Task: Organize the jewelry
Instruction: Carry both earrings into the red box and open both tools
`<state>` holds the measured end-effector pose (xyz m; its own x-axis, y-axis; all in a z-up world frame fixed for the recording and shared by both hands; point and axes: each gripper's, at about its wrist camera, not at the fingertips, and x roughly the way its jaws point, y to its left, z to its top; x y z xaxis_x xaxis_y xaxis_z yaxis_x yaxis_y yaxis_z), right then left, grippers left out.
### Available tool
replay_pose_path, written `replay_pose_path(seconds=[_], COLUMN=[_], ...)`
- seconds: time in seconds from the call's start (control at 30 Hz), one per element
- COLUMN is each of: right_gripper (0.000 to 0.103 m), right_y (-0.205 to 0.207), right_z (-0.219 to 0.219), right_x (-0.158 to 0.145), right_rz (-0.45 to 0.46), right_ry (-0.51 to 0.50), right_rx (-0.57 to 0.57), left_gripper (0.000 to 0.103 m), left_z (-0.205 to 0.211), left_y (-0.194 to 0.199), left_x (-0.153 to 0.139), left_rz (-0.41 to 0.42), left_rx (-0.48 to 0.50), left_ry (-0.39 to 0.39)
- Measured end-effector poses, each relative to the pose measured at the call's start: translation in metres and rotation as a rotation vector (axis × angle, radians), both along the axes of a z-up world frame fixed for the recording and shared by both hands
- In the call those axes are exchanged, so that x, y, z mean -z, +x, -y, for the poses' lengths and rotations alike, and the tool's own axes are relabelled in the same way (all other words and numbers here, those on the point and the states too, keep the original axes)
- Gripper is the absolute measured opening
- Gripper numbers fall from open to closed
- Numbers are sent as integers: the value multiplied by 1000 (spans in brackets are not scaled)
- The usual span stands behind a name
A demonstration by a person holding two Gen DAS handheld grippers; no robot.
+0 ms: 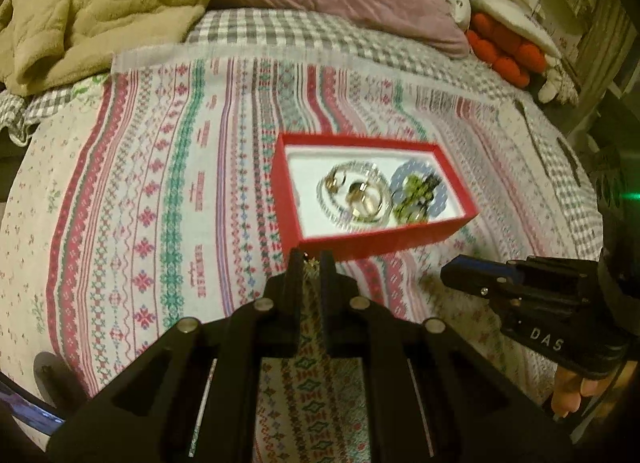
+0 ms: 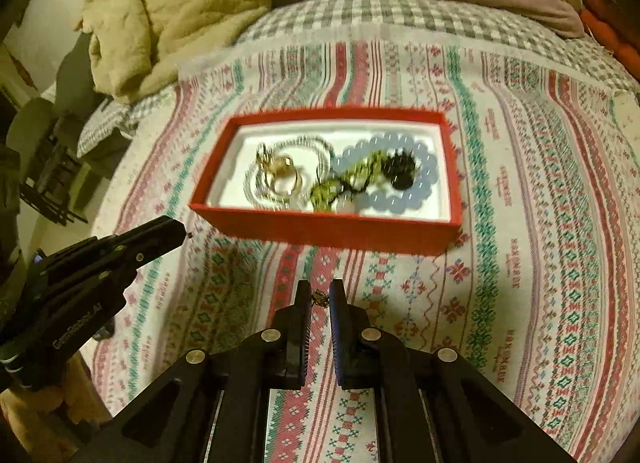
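Most of the jewelry's already in the box (image 2: 326, 231), and both my claws, left (image 1: 311, 260) and right (image 2: 320, 295), each pinch a small piece just short of it.

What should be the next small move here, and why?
Probably carry the left gripper forward over the red box before opening it. Its fingers pinch something small and gold-coloured, too blurred to name, short of the box's near wall. The right gripper also seems to pinch a small piece. Other jewelry already lies inside.
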<state>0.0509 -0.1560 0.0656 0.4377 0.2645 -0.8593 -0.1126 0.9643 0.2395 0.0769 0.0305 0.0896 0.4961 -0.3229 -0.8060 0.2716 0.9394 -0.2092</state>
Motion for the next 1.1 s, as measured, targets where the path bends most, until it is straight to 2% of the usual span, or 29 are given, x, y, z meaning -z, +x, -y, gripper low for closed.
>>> replay_pose_path(seconds=[0.2, 0.33, 0.87, 0.93, 1.0, 1.1], right_gripper=[9, 9, 10, 15, 16, 17], right_y=[6, 19, 50, 51, 51, 49], right_z=[21, 33, 44, 47, 51, 55], right_x=[-22, -26, -9, -10, -11, -15], right_rz=[61, 70, 38, 40, 38, 48], right_ry=[28, 45, 46, 53, 55, 60], right_rx=[39, 69, 107, 115, 128, 138], left_gripper=[9, 9, 9, 15, 35, 37], left_z=[5, 18, 41, 41, 40, 39], left_y=[11, 22, 40, 39, 38, 36], left_x=[-7, -5, 10, 9, 6, 2], left_rz=[22, 29, 21, 27, 33, 43], left_rx=[-8, -8, -20, -24, -32, -37], left_ry=[-66, -66, -44, -42, -40, -36])
